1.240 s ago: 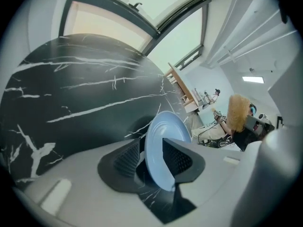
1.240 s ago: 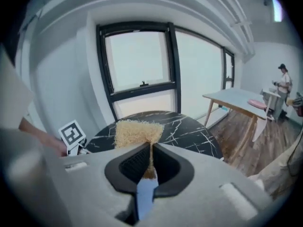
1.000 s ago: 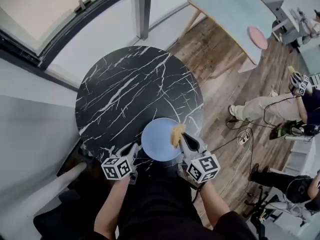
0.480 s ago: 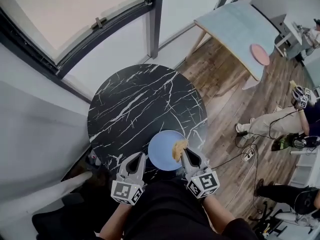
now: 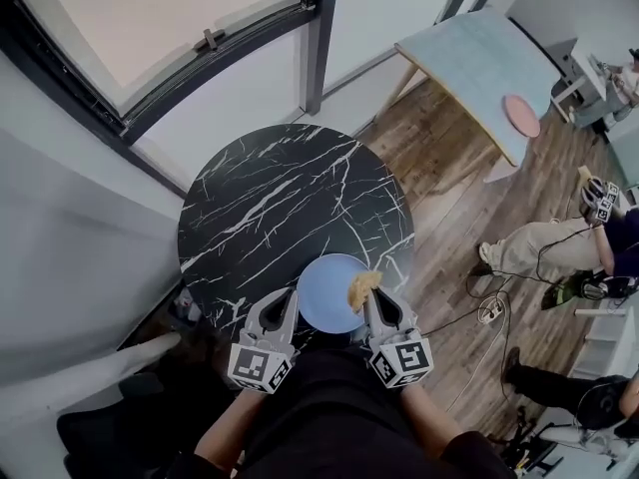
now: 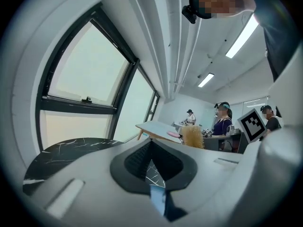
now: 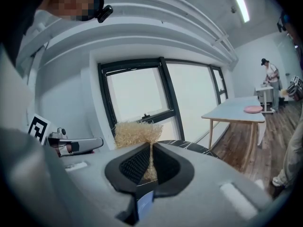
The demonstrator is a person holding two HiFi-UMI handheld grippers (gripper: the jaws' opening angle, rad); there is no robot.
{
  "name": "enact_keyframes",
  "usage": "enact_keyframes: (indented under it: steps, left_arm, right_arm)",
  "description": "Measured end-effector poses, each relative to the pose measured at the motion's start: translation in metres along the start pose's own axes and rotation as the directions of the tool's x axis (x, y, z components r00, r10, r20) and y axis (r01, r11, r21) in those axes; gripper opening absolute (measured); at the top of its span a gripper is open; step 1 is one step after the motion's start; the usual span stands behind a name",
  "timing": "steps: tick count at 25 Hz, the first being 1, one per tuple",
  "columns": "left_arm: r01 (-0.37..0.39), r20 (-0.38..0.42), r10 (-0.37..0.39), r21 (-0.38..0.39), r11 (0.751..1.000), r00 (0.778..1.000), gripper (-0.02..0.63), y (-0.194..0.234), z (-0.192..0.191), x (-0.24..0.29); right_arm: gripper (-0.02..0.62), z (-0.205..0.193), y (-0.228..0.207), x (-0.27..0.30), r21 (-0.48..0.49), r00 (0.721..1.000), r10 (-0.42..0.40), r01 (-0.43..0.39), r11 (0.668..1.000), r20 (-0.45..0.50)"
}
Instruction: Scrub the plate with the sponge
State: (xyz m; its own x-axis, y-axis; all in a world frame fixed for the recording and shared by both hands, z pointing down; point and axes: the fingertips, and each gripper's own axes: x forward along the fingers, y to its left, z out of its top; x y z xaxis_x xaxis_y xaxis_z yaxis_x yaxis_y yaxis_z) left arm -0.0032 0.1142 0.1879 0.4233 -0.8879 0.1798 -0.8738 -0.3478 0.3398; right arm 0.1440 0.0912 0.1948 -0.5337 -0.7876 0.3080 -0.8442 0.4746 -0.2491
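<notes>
At the bench's (image 5: 270, 198) 5 o'clock edge, the left hand-held gripper (image 5: 290, 297) is sitting closed by the plate's (image 5: 325, 295) 9 o'clock rim, while the right hand-held gripper (image 5: 370, 293), pointing forward alongside, is pinching the sponge (image 5: 361, 285) over its 3 o'clock side.

The table's (image 5: 270, 198) near edge is hidden under both grippers and the person's dark clothing (image 5: 329, 417). The right gripper (image 5: 371, 295) covers the sponge's (image 5: 361, 285) lower part. Whether the closed left gripper (image 5: 290, 295) touches the plate's (image 5: 324, 292) rim cannot be told. The picture's right edge cuts off a seated person (image 5: 559, 242).
</notes>
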Motion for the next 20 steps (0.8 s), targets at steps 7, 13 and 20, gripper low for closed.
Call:
enact_keyframes:
  steps: [7, 13, 20]
  left_arm:
    - [0.024, -0.041, -0.024, 0.001, 1.000, 0.999, 0.000, 0.001, -0.010, 0.007]
    - [0.024, -0.042, -0.024, 0.001, 1.000, 0.999, 0.002, 0.002, -0.009, 0.009]
    - [0.019, -0.036, -0.019, 0.004, 1.000, 0.999, 0.002, 0.003, -0.007, 0.008]
  right_arm:
    - [0.018, 0.004, 0.000, 0.006, -0.032, 1.000, -0.001, 0.002, 0.999, 0.013]
    - [0.020, 0.003, -0.001, 0.011, -0.025, 1.000, 0.000, 0.000, 1.000, 0.009]
    - [0.018, 0.005, 0.000, 0.012, -0.032, 1.000, -0.001, 0.001, 0.999, 0.015]
